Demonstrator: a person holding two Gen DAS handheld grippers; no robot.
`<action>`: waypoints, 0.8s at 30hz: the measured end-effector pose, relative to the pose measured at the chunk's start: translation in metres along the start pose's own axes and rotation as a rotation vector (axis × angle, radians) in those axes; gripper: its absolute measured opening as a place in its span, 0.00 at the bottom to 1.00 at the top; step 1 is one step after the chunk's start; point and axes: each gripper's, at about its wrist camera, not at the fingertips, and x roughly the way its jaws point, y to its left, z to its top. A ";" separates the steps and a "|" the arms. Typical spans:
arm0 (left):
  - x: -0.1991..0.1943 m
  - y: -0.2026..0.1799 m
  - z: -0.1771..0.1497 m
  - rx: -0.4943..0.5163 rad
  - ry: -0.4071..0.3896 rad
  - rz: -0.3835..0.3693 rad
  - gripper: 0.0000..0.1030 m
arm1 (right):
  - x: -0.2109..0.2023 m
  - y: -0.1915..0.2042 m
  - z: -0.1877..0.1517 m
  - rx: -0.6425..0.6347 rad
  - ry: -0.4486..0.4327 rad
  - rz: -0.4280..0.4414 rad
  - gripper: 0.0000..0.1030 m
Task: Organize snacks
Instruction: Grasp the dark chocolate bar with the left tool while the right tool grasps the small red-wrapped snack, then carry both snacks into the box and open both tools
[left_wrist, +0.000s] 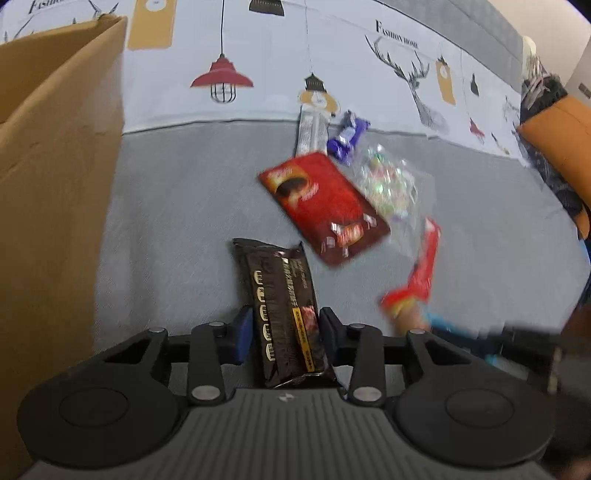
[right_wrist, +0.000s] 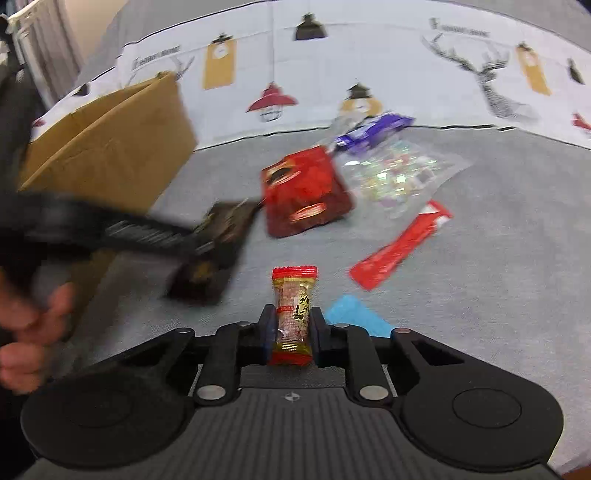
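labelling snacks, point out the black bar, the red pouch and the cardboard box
black bar (left_wrist: 284, 306), left wrist view, middle of wrapper
red pouch (left_wrist: 325, 206), left wrist view, centre of front
cardboard box (right_wrist: 122, 147), right wrist view, side wall

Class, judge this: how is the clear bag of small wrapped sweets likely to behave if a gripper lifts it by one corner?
The clear bag would probably sag, since its film looks thin and crinkled. The loose sweets inside would likely slide to the low end. Its glossy surface may slip between the jaws.
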 end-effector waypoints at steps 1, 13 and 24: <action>-0.004 0.000 -0.007 0.011 0.010 -0.007 0.41 | -0.003 -0.004 0.000 0.017 -0.001 -0.010 0.19; 0.003 -0.017 -0.031 0.151 -0.104 0.066 0.46 | 0.002 0.003 -0.009 0.023 0.029 0.008 0.22; -0.038 -0.028 -0.020 0.119 -0.061 0.052 0.42 | -0.026 0.001 0.003 0.039 -0.010 -0.007 0.18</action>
